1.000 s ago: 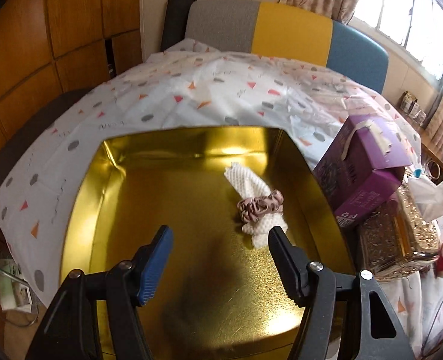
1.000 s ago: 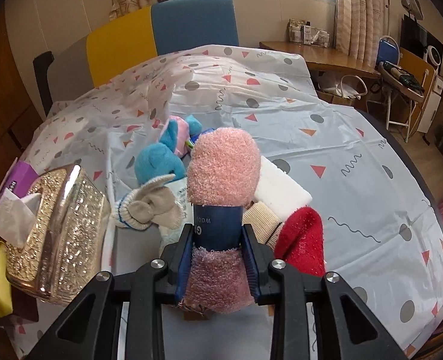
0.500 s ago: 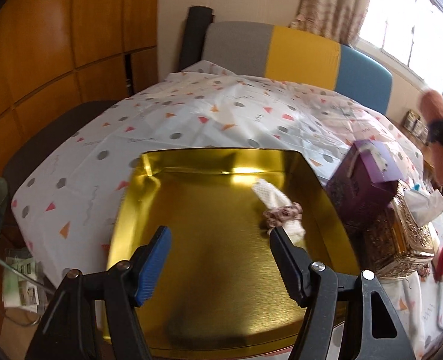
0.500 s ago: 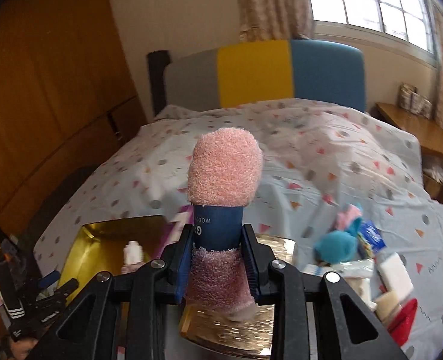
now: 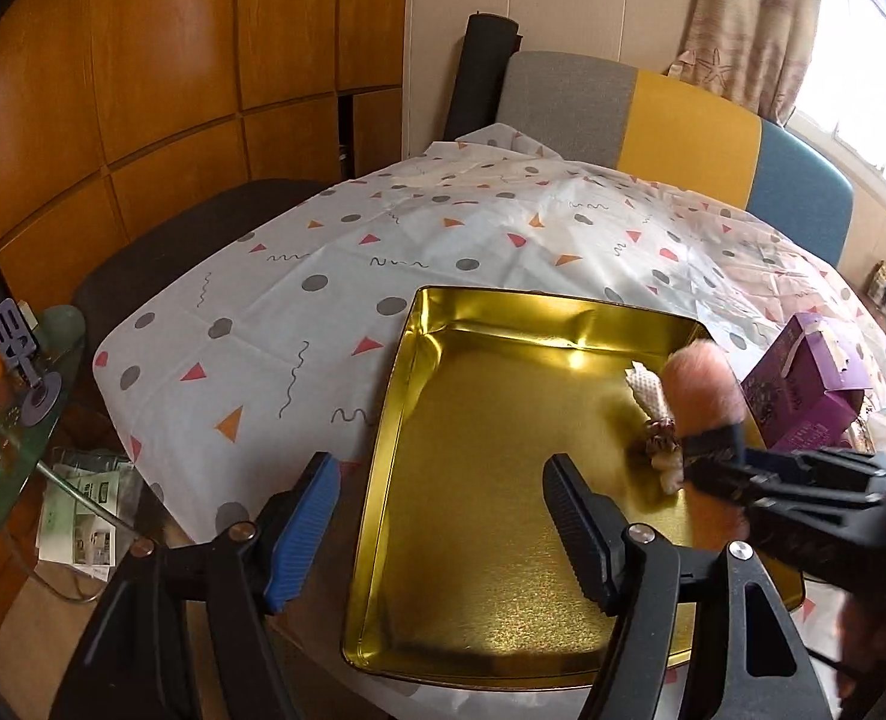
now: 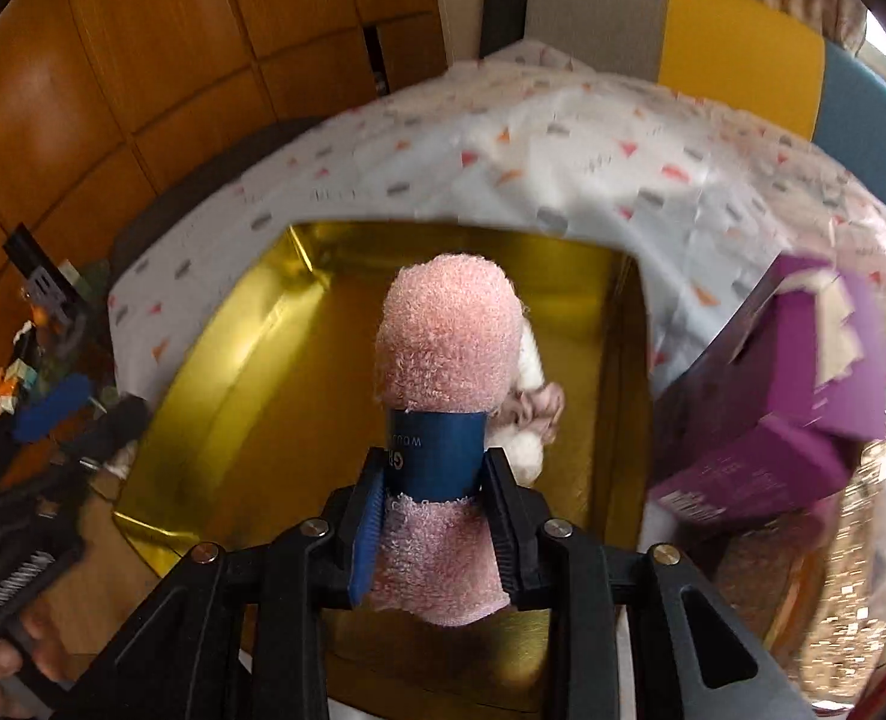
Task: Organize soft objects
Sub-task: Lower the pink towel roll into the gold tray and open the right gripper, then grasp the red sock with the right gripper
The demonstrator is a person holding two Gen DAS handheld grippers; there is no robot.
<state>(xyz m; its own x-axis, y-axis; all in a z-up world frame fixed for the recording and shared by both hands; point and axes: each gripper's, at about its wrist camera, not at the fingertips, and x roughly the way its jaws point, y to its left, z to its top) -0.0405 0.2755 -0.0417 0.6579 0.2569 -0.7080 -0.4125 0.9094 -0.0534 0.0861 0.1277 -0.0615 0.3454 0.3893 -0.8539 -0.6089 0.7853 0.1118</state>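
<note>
My right gripper [image 6: 434, 507] is shut on a rolled pink fluffy sock [image 6: 451, 348] with a blue paper band, held above the gold tray [image 6: 215, 384]. The sock also shows in the left wrist view [image 5: 703, 387], over the tray's right side [image 5: 502, 480]. A white knitted item [image 5: 646, 387] and a pink scrunchie [image 5: 658, 444] lie in the tray, partly hidden by the sock. My left gripper [image 5: 440, 525] is open and empty at the tray's near left edge.
A purple box [image 5: 808, 396] and a glittery gold tissue box [image 6: 850, 552] stand right of the tray. A patterned cloth [image 5: 383, 252] covers the table. A striped chair [image 5: 682, 120] stands behind it. A side table with clutter [image 5: 5, 372] is at the left.
My right gripper has swung left with the pink sock, from the pile of soft things to above the gold tray. My left gripper has drawn back and left, still open.
</note>
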